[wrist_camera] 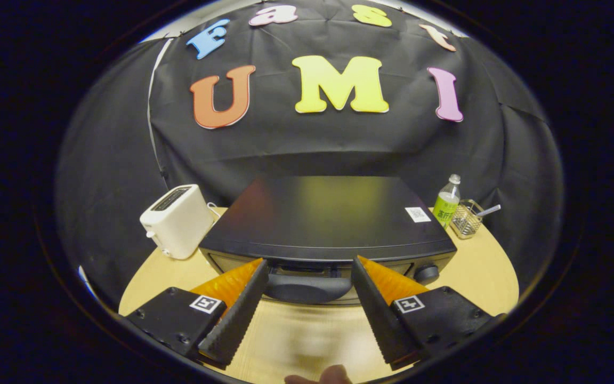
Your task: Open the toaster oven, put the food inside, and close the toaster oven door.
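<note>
Fingertip [333, 374] of a person showed nearest, at the table's [477, 277] front edge. Just beyond it, the gripper [309, 261] hung spread wide, its two fingers holding nothing and pressing on nothing. Straight ahead sat the toaster oven [328, 216], a black box whose long axis ran side to side, its door seemingly shut. Its door handle [307, 285] lay between the fingertips and slightly beyond them; whether either tip touched the oven's front was unclear. A knob [426, 273] sat on the oven's front. A white toaster [178, 220] stood beside one end of the oven; a green-labelled bottle [447, 202] and wire basket [466, 218] stood past the other.
</note>
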